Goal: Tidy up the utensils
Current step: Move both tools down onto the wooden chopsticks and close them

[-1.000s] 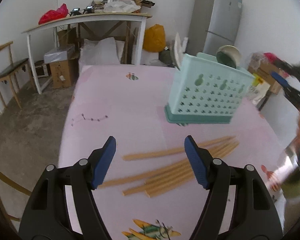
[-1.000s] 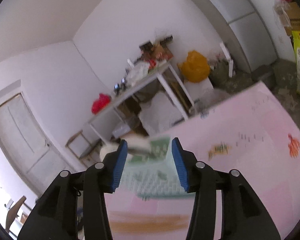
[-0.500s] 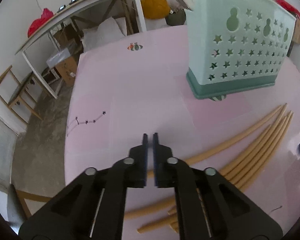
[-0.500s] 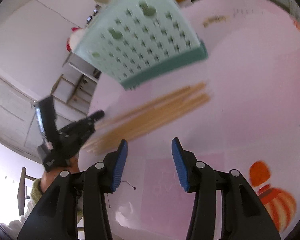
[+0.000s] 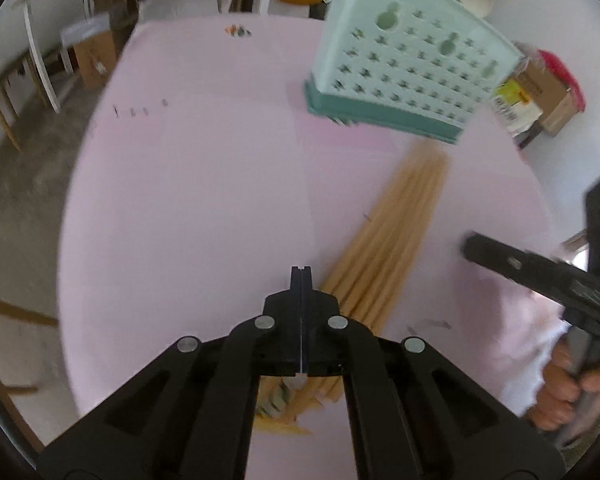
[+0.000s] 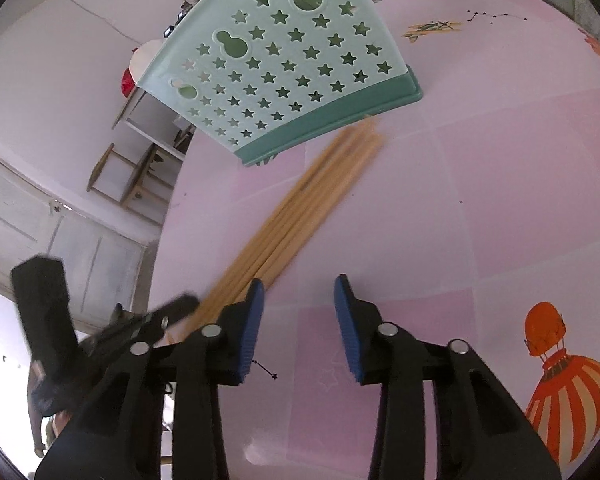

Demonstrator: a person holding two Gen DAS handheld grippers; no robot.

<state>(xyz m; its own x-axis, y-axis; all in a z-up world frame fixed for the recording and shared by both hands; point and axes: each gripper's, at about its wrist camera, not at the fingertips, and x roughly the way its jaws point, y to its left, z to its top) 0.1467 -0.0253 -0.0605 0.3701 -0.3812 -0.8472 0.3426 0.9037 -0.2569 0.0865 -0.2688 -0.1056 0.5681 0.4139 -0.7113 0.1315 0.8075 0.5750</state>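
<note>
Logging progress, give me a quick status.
Left gripper shut, empty. Right gripper closing, nothing between pads. Chopsticks loose on table, beside holder. Nothing in the way.

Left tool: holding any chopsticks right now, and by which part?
Nothing is held. The left tool is shut with nothing between its jaws; the chopsticks lie on the table just beside it. The right tool, closing, is also empty.

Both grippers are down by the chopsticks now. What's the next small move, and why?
Probably shift the right gripper sideways over the chopsticks so a few pass between its closing jaws. So far nothing is between them; the bundle lies just outside its left finger. The left gripper is shut at the bundle's near end, seemingly holding nothing. The holder stands just past the far ends.
</note>
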